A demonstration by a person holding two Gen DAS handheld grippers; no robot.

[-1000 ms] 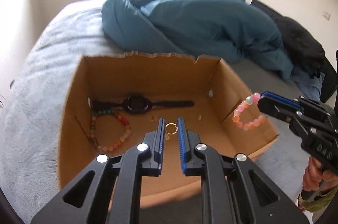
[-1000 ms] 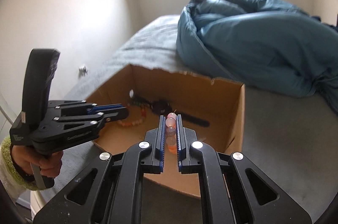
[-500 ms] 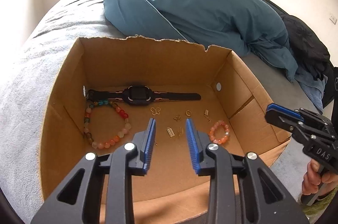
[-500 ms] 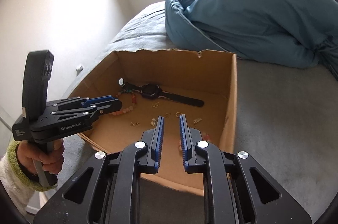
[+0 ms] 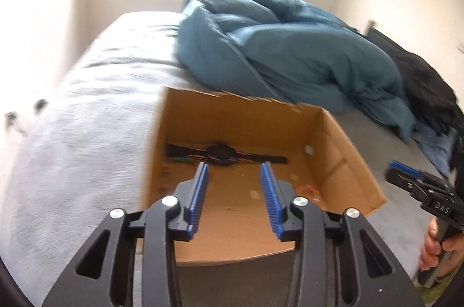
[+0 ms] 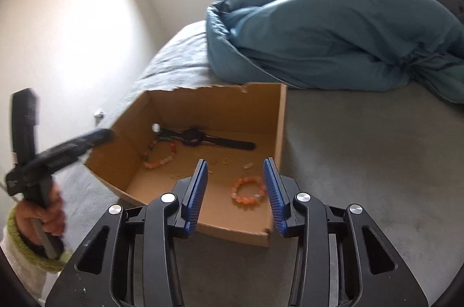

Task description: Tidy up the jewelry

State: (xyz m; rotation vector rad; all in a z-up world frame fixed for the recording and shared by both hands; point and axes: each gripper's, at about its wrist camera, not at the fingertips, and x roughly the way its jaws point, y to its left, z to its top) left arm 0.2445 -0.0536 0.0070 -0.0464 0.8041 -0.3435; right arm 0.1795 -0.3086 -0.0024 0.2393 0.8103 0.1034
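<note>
Your left hand-held gripper (image 5: pixel 233 199) and right hand-held gripper (image 6: pixel 235 194) were both opening, empty, over the box (image 6: pixel 203 107). That bracelet (image 6: pixel 248 192) looked light and floppy; pinching across a few beads seemed best.

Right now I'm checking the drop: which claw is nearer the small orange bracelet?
Right. The right claw hangs just above the orange bracelet; the left claw is beyond the box's far-left wall.
</note>
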